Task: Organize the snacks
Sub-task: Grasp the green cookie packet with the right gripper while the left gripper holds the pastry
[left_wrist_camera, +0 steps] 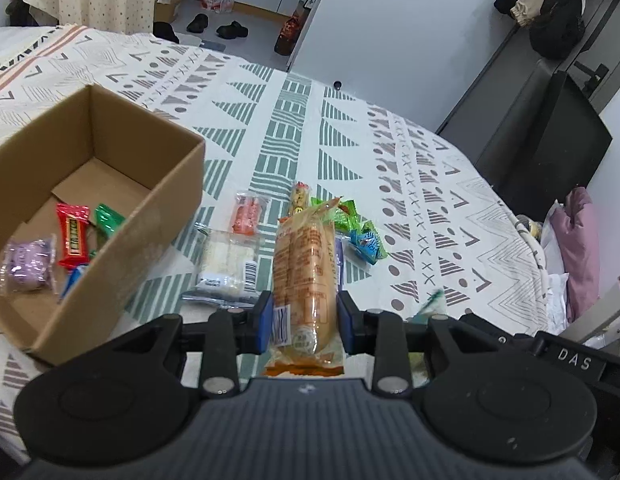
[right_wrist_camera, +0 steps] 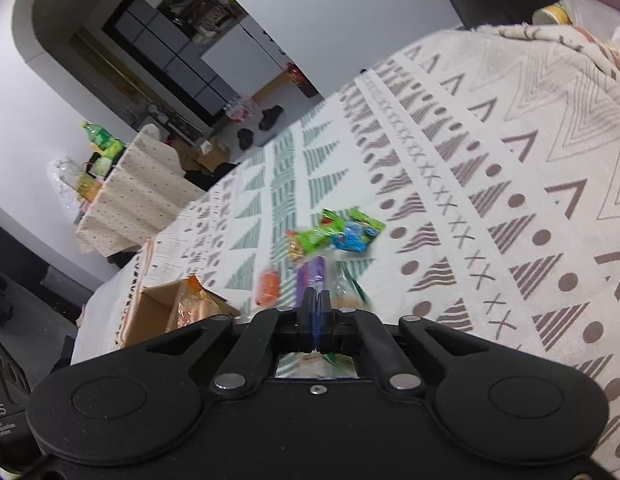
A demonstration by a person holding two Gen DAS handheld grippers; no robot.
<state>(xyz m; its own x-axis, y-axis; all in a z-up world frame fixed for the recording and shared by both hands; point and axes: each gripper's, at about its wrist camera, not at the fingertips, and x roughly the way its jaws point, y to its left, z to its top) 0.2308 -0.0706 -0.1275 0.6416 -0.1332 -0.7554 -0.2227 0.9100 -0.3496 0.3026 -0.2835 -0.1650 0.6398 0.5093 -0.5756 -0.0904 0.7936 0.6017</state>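
Note:
My left gripper (left_wrist_camera: pixel 303 316) is shut on a long orange bread packet (left_wrist_camera: pixel 303 268), held above the patterned cloth to the right of the open cardboard box (left_wrist_camera: pixel 165 216). The box holds a purple packet (left_wrist_camera: pixel 27 266), a red bar (left_wrist_camera: pixel 73 236), a green packet (left_wrist_camera: pixel 107 220) and a blue one. Loose snacks lie on the cloth: a clear white packet (left_wrist_camera: pixel 229 264), an orange packet (left_wrist_camera: pixel 249 214), green and blue candies (left_wrist_camera: pixel 360 236). My right gripper (right_wrist_camera: pixel 317 300) has its jaws together on the edge of a clear green-trimmed wrapper (right_wrist_camera: pixel 346 288), close to the snack pile (right_wrist_camera: pixel 342 228).
The patterned cloth (left_wrist_camera: pixel 390 140) covers the whole work surface, its edge at the right. A black chair (left_wrist_camera: pixel 550 140) and pink bedding (left_wrist_camera: pixel 578 240) lie beyond it. Shoes and bottles sit on the far floor. The box also shows in the right wrist view (right_wrist_camera: pixel 153 312).

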